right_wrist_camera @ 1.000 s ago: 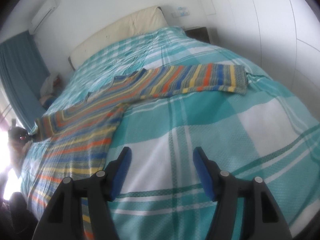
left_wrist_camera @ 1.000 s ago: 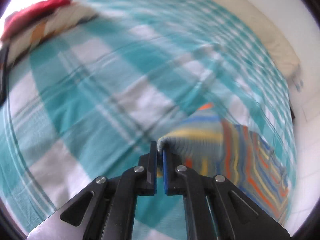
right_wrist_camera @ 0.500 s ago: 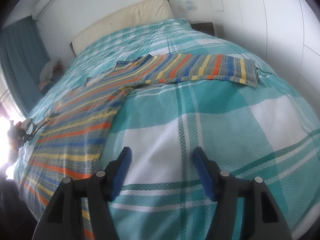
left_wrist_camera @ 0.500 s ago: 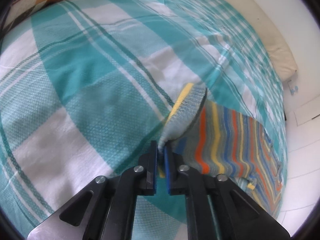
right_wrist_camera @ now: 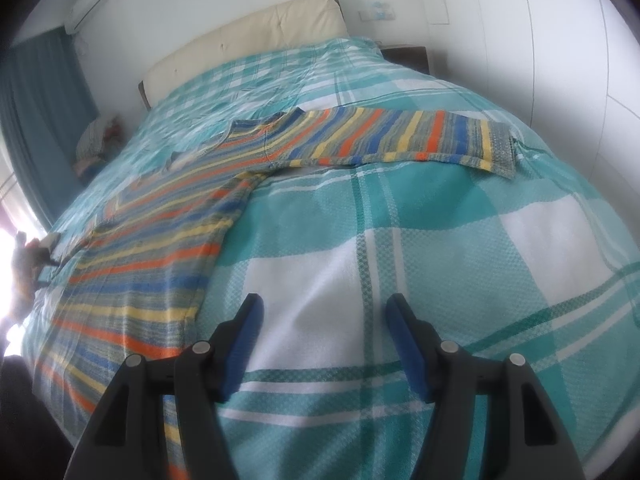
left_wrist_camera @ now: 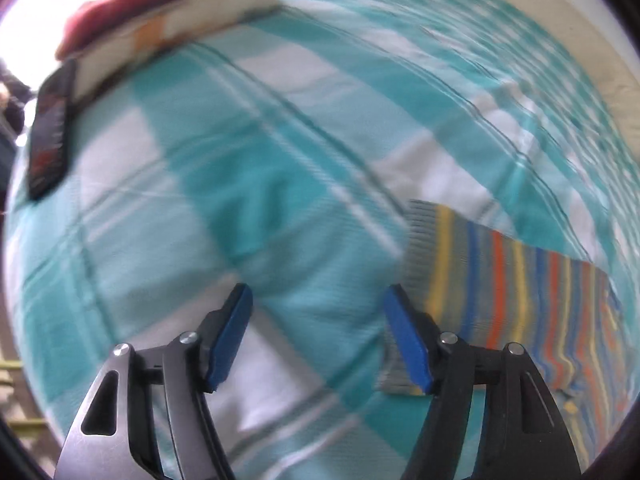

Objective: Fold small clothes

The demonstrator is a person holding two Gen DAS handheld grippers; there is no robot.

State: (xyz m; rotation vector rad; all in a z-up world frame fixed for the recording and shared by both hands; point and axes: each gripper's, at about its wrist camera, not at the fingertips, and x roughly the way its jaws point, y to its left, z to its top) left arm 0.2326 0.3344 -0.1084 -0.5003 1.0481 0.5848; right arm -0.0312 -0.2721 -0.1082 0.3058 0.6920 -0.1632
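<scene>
Striped sleeve (left_wrist_camera: 492,276) newly out of left tool (left_wrist_camera: 318,334)

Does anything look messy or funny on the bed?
Nothing is torn or spilled. The striped sweater lies flat on the checked bedspread with its sleeves spread, not folded yet. Near the left gripper, whose jaws have just been opening, the sleeve cuff lies free.

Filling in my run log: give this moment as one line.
left tongs: just opened, sleeve released | right tongs: open, empty | striped sweater: flat on bed
</scene>
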